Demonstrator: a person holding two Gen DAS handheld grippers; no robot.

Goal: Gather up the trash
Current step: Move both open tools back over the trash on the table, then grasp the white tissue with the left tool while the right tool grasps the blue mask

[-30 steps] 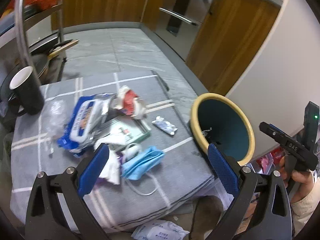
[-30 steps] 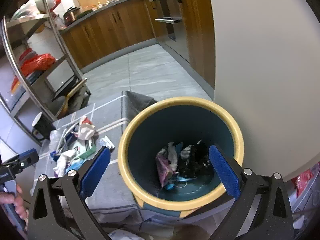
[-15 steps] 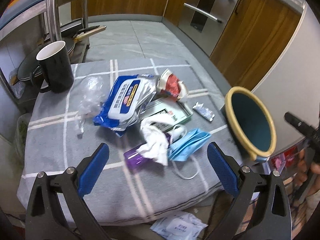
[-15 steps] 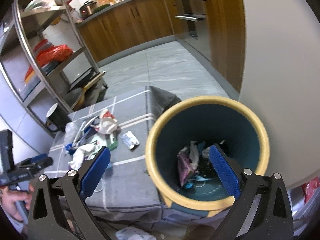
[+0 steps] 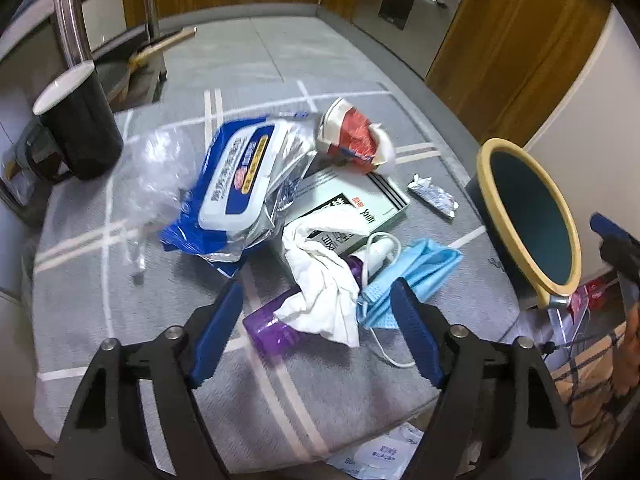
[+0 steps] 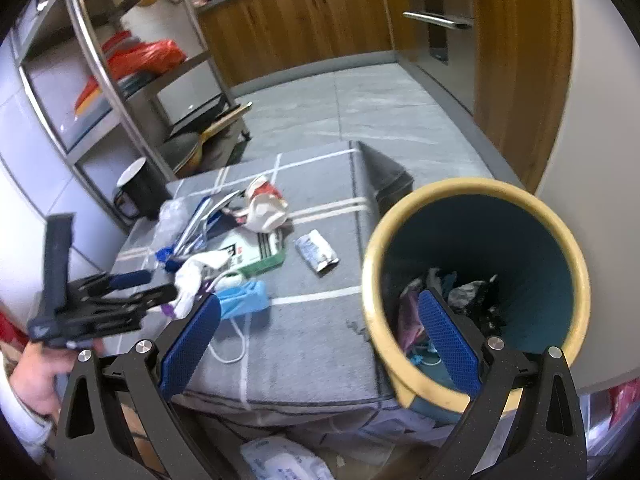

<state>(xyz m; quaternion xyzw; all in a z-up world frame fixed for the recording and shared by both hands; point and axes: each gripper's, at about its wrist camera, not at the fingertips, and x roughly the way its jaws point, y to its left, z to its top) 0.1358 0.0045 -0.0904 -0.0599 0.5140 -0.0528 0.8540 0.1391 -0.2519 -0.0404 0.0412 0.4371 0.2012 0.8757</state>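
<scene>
A pile of trash lies on a grey cloth-covered table (image 5: 120,300): a blue wipes pack (image 5: 244,172), a crumpled red-and-white wrapper (image 5: 352,136), a green-edged box (image 5: 352,204), a foil wrapper (image 5: 434,196), a blue face mask (image 5: 416,272), a white tissue (image 5: 324,280) and a purple bottle (image 5: 272,328). My left gripper (image 5: 316,320) hangs low over the pile, jaws closing, with the tissue and bottle between the pads, which are clear of both. My right gripper (image 6: 320,340) is open and empty beside the yellow-rimmed bin (image 6: 372,280), which holds trash.
A black mug (image 5: 80,120) and clear plastic film (image 5: 156,176) are at the table's left. A metal shelf rack (image 6: 120,92) stands behind it, wooden cabinets beyond. A white packet (image 6: 280,460) lies on the floor below the table's near edge.
My left gripper has come down and closer to the pile, and its jaws have narrowed around the tissue. My right gripper has swung left, from over the bin toward the table.
</scene>
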